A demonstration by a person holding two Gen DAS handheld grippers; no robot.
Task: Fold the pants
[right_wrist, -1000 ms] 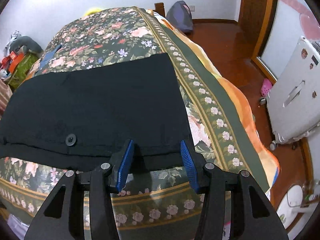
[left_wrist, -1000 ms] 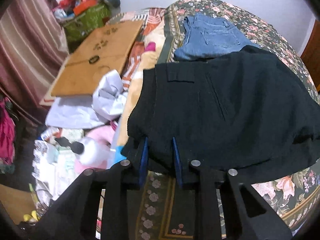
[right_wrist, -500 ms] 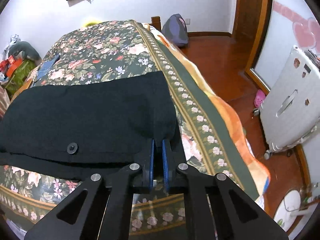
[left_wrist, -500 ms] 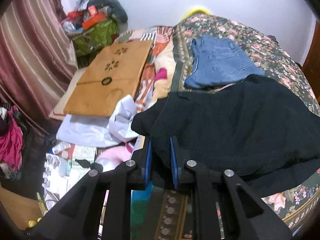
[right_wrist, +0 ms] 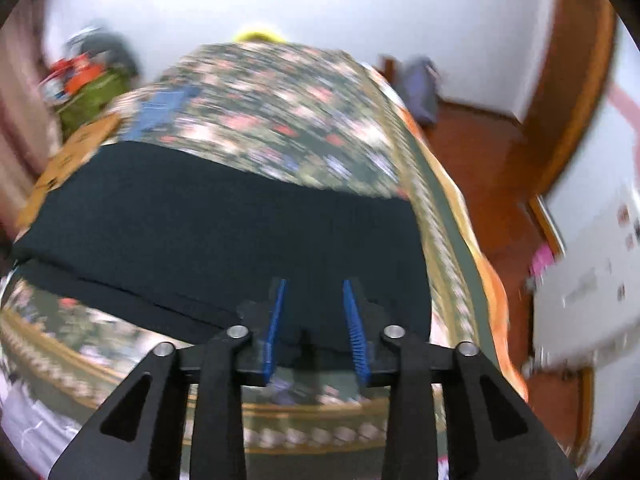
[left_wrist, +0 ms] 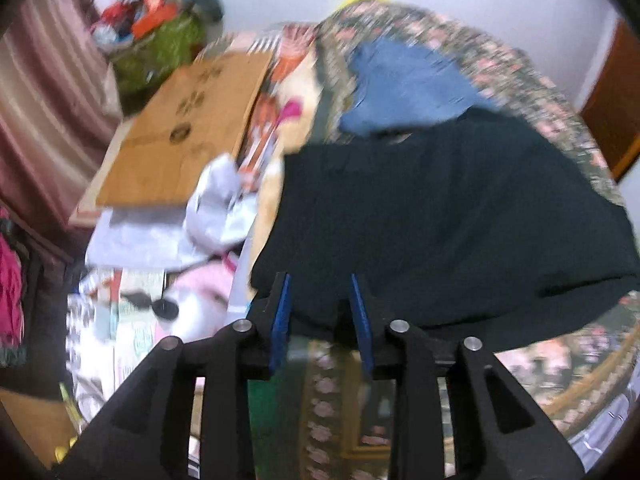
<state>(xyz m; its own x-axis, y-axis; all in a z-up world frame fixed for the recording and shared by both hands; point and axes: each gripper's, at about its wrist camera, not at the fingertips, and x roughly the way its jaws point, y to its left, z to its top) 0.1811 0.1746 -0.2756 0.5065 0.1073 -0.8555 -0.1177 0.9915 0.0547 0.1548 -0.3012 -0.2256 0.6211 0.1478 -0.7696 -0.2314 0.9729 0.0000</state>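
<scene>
Black pants [left_wrist: 448, 216] lie folded across the near part of a floral bed cover [left_wrist: 540, 364]. My left gripper [left_wrist: 320, 300] is open, its blue pads on either side of the pants' near left edge. The same pants [right_wrist: 208, 236] fill the middle of the right wrist view. My right gripper [right_wrist: 314, 304] is open at the pants' near right edge. Both views are blurred by motion.
Folded blue jeans [left_wrist: 404, 84] lie farther back on the bed. A cardboard sheet [left_wrist: 184, 132], white cloth [left_wrist: 224, 200] and clutter lie left of the bed. In the right wrist view, the bed cover [right_wrist: 272, 112] drops to a wooden floor [right_wrist: 500, 168] with a white cabinet [right_wrist: 592, 280].
Both grippers were shut on the pants' near edge half a second ago; both have opened. The near layer has been laid over the pants. Both cameras are moving.
</scene>
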